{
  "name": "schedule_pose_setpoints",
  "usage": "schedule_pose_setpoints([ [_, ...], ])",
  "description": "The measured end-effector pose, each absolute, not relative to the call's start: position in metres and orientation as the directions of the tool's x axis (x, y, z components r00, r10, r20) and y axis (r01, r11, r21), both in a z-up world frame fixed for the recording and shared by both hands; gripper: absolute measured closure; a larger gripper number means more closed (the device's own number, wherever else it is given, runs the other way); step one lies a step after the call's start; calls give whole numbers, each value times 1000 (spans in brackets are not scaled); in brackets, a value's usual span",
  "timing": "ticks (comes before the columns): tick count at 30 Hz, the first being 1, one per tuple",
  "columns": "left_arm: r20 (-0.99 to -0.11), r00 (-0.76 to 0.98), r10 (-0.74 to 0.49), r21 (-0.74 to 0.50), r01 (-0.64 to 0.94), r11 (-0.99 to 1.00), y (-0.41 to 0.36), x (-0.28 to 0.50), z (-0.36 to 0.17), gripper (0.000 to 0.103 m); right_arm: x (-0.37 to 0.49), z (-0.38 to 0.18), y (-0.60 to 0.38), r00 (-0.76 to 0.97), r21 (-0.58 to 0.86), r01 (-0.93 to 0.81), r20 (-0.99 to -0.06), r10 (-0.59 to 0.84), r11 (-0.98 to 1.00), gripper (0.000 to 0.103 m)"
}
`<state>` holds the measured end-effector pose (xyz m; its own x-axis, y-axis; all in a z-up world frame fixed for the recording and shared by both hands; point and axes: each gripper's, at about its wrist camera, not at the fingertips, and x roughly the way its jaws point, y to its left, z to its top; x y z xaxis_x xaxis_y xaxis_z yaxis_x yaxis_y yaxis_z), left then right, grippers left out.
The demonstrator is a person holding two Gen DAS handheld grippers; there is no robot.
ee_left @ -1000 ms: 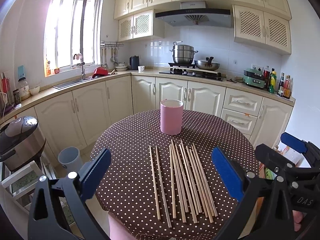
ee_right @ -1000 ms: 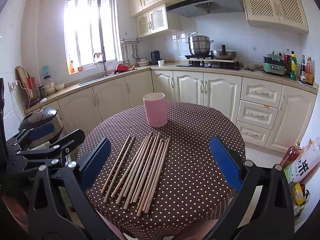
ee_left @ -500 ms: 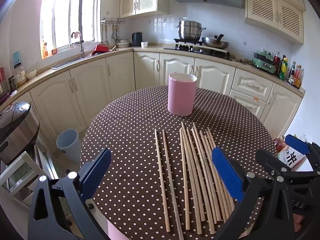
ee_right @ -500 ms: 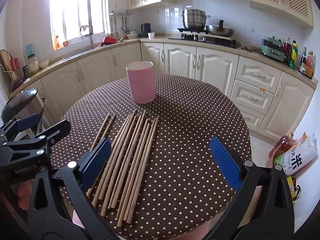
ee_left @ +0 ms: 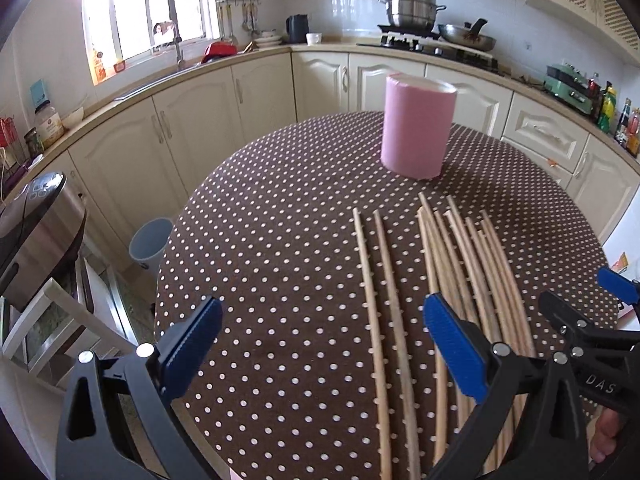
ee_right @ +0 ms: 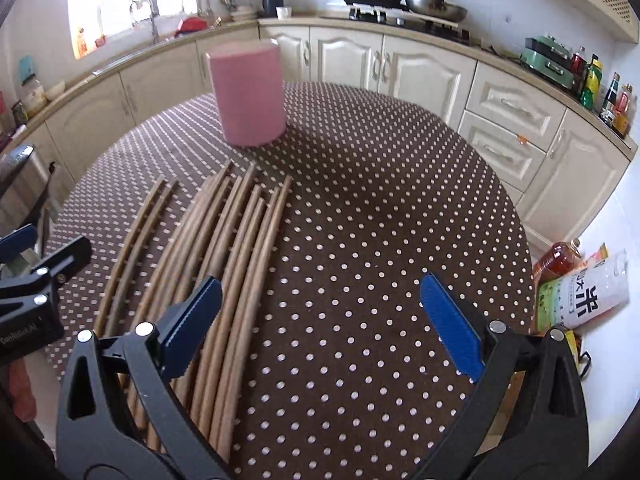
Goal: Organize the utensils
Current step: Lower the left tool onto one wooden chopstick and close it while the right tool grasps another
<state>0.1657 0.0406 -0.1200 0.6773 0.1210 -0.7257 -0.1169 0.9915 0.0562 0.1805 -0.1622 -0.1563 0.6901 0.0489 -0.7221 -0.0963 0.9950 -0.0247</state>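
Note:
Several wooden chopsticks point(ee_left: 452, 280) point(ee_right: 224, 248) lie side by side on a round table with a brown polka-dot cloth point(ee_left: 280, 248) point(ee_right: 380, 208). A pink cylindrical holder point(ee_left: 416, 132) point(ee_right: 249, 92) stands upright beyond their far ends. My left gripper point(ee_left: 320, 344) hovers open over the near part of the table, its right finger above the chopsticks. My right gripper point(ee_right: 320, 320) is open too, its left finger over the right side of the bundle. Neither holds anything. The right gripper also shows at the left wrist view's right edge point(ee_left: 592, 320).
Cream kitchen cabinets point(ee_left: 200, 120) ring the table. A rice cooker point(ee_left: 36, 224) and a pale bucket point(ee_left: 148, 240) sit to the left. Bottles and a rice bag point(ee_right: 580, 288) lie on the floor at the right. Pots stand on the stove point(ee_left: 416, 12).
Both grippers have moved forward and down toward the table. The chopsticks and pink holder now look larger and closer. Both stay open.

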Motion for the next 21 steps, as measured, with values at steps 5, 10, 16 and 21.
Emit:
schedule_pose_setpoints([
  [5,-760,635,140,67,-138,988,48,178,-135,4,197,-177,-160,651,-75,-72,-759,-10,995,6],
  [10,-774,618,138,68,-136,988,50,185,-145,4,206,-183,-164,632,-18,-70,-774,31,997,6],
  [16,-785,597,168,91,-157,983,52,197,-153,4,220,-184,-162,619,2,-38,-785,26,999,10],
  [21,-797,582,161,82,-159,984,50,210,-160,4,228,-184,-156,624,-41,-41,-782,-6,998,29],
])
